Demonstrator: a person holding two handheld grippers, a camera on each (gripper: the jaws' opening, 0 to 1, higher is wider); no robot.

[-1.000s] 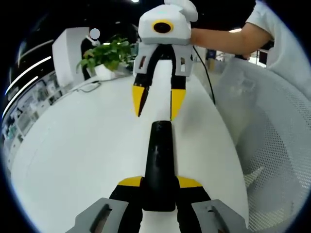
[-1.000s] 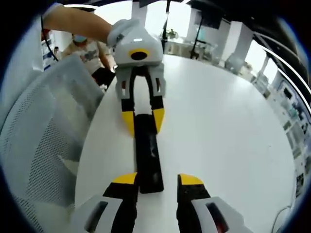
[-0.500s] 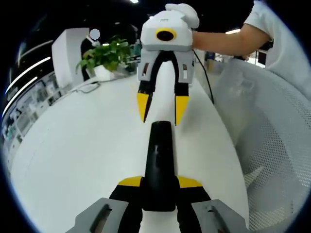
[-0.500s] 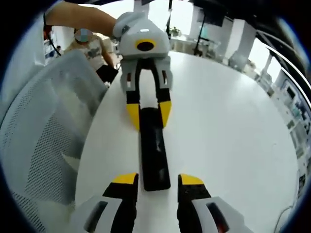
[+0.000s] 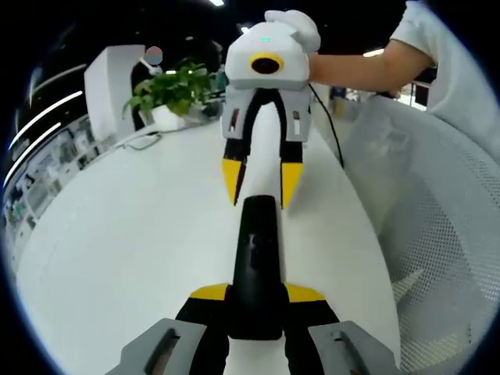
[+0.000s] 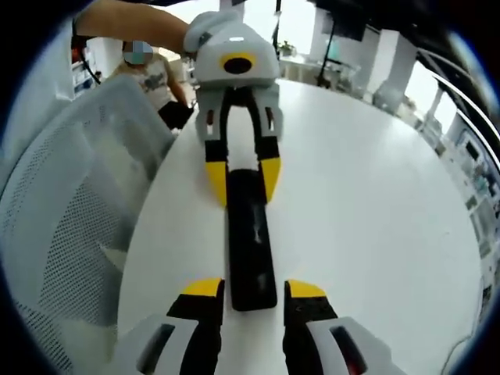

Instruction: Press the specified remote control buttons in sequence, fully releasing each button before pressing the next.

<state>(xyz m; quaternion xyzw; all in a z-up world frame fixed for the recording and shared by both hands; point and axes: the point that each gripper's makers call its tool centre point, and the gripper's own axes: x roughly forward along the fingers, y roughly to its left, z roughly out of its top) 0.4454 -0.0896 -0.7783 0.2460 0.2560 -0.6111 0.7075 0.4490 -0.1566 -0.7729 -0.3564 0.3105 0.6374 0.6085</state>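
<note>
A long black remote control (image 5: 256, 258) lies on the white table (image 5: 117, 234). My left gripper (image 5: 257, 294) is shut on its near end, yellow tips pressed to both sides. Opposite it, my right gripper (image 5: 260, 183) comes in from the top, open, with its yellow tips on either side of the remote's far end. In the right gripper view the remote (image 6: 251, 234) runs straight away from my right gripper (image 6: 254, 288), whose tips flank its end with small gaps. At the other end the left gripper (image 6: 243, 178) clamps it. A person's hands hold both tools.
A white mesh chair (image 5: 445, 234) stands close along the table's edge, also seen as the chair (image 6: 55, 219) on the left. A potted plant (image 5: 176, 90) and a thin cable (image 5: 328, 117) sit at the far end. Wide bare table (image 6: 375, 195) spreads to the side.
The right gripper has shifted a little nearer to the remote's far end, its tips slightly closer together. The left gripper and the remote have stayed put.
</note>
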